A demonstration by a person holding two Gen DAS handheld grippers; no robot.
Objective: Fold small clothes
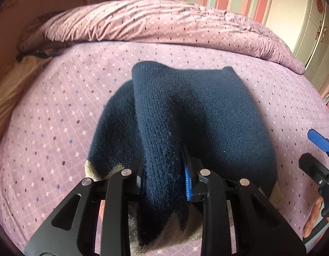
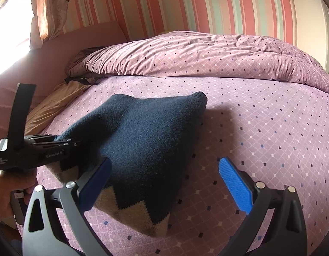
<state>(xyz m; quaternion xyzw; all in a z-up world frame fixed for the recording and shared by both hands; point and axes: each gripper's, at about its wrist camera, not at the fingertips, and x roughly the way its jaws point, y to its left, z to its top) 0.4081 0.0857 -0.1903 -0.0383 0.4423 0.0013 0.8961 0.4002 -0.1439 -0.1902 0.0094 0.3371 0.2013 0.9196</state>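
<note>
A small navy knit garment [image 1: 207, 115] with a beige zigzag band at its near edge lies on the purple patterned bed sheet [image 1: 57, 128]. My left gripper [image 1: 162, 164] is shut on a raised fold of the knit, with cloth bunched between its blue pads. The right wrist view shows the left gripper [image 2: 64, 143] gripping the garment [image 2: 147, 140] from the left, lifting that side into a ridge. My right gripper [image 2: 165, 162] stands open just in front of the garment's near right corner, holding nothing. It also shows at the right edge of the left wrist view [image 1: 311, 151].
A bunched purple duvet [image 2: 207, 57] lies across the back of the bed. A tan pillow or sheet [image 2: 49, 106] sits at the left by the pink headboard. The striped wall and a white wardrobe [image 1: 309, 21] stand behind. A person's hand [image 2: 6, 192] holds the left gripper.
</note>
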